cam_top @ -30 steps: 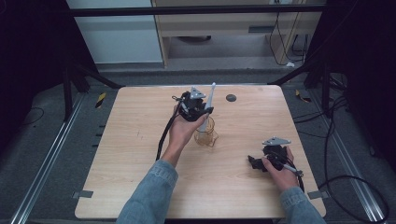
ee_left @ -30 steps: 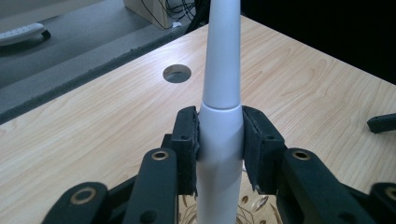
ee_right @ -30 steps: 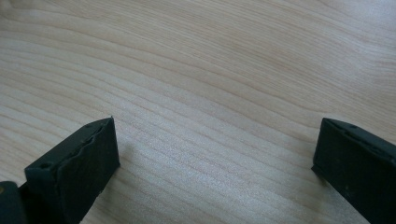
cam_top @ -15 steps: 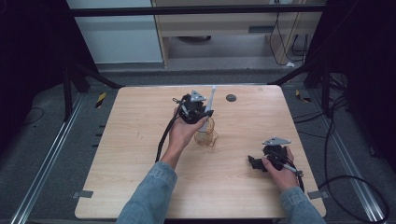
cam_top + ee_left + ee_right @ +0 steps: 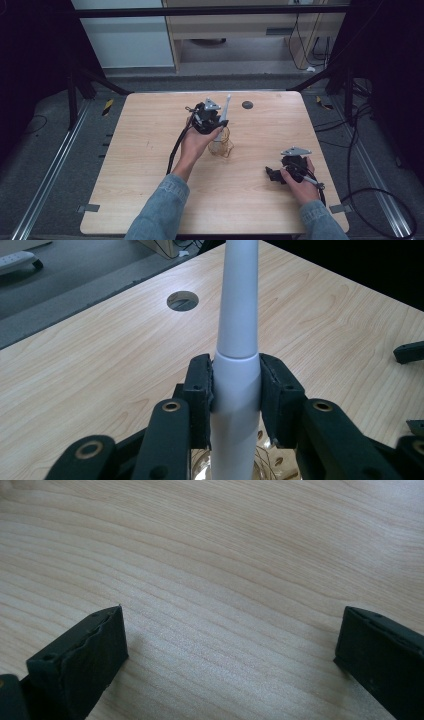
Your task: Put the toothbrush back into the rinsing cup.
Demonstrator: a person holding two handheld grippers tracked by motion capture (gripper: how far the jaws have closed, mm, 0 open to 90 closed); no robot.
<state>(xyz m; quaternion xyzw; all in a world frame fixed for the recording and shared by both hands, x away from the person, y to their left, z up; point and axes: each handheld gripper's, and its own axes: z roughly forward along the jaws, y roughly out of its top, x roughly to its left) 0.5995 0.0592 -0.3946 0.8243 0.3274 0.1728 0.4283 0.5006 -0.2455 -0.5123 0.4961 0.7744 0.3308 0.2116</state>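
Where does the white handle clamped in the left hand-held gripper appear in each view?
High view: white handle upper centre, above the glass cup.
Left gripper view: centre, rising between the black jaws.
Right gripper view: bare wooden tabletop between open jaws.
Shared landmark: round table hole.

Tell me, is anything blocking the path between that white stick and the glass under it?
Nothing visible does. The left gripper clamps the white stick upright, directly over the glass; its lower end seems already inside.
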